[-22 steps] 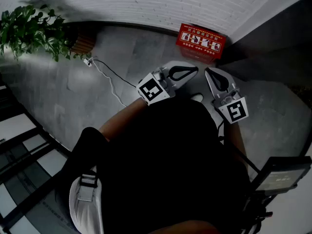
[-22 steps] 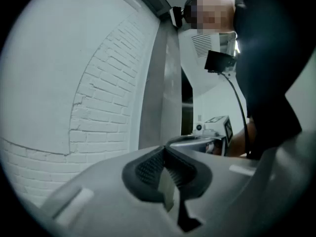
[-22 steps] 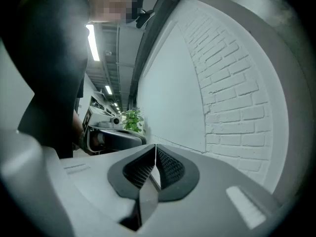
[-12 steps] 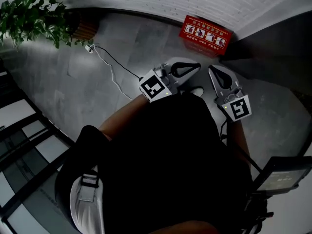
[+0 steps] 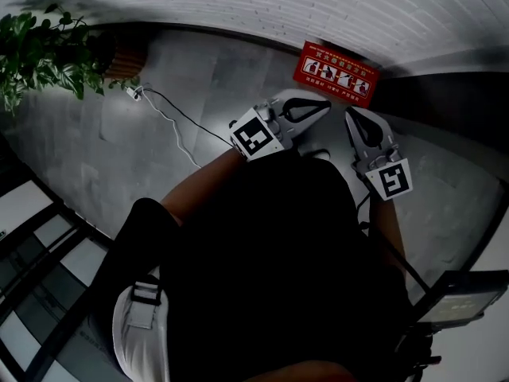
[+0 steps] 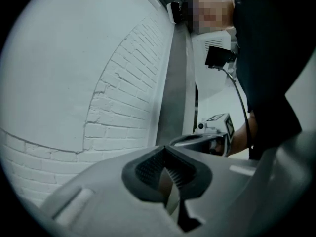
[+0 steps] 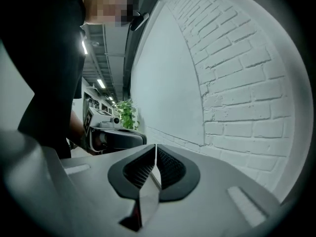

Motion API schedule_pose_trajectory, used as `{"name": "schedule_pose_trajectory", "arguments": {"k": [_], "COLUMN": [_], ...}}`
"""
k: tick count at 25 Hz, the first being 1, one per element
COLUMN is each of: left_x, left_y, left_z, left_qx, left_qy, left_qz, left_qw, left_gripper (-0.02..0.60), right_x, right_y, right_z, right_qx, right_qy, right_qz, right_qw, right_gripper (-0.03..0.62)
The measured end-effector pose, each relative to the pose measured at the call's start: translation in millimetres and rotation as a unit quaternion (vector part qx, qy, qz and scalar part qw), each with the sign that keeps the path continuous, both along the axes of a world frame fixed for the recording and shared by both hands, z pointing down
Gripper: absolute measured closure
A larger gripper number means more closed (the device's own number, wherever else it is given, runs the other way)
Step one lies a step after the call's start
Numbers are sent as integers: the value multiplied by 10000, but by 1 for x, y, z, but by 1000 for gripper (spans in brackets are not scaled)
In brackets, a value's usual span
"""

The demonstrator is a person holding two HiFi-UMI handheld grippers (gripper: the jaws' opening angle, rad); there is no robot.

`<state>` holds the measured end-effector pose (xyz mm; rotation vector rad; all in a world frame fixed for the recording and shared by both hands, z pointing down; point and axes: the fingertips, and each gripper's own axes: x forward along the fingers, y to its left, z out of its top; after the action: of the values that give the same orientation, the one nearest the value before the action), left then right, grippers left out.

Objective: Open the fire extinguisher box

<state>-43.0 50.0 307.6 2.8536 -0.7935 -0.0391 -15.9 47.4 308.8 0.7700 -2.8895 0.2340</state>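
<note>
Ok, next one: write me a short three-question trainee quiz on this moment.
1. True or false: the red fire extinguisher box stands at the foot of the white brick wall.
2. Between its jaws the right gripper has: A) a handle B) nothing C) a leaf
3. Fill in: in the head view the potted plant is at the far ____.
Key: 1 true; 2 B; 3 left.
</note>
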Motion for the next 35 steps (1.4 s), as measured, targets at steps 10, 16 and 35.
{"name": "schedule_pose_trajectory", "arguments": {"k": [10, 16, 35], "left_x": [-2, 13, 67], "left_y": [-56, -66, -69], "left_z": [45, 108, 295], "left_qx": [-355, -735, -1500], "left_qy": [-180, -391, -884], "left_qz": [379, 131, 35], "left_qw": [9985, 9964, 9847], "left_gripper": [580, 580, 580], "right_x": [6, 31, 111], "right_y": [-56, -57, -53], "right_z": [53, 197, 544], "right_qx": [-708, -2510, -5568], "right_qy": [-6, -421, -2986], "right_qz": [280, 311, 3131], "right_qw": [9971, 9666, 7091], "right_gripper": [577, 511, 404]}}
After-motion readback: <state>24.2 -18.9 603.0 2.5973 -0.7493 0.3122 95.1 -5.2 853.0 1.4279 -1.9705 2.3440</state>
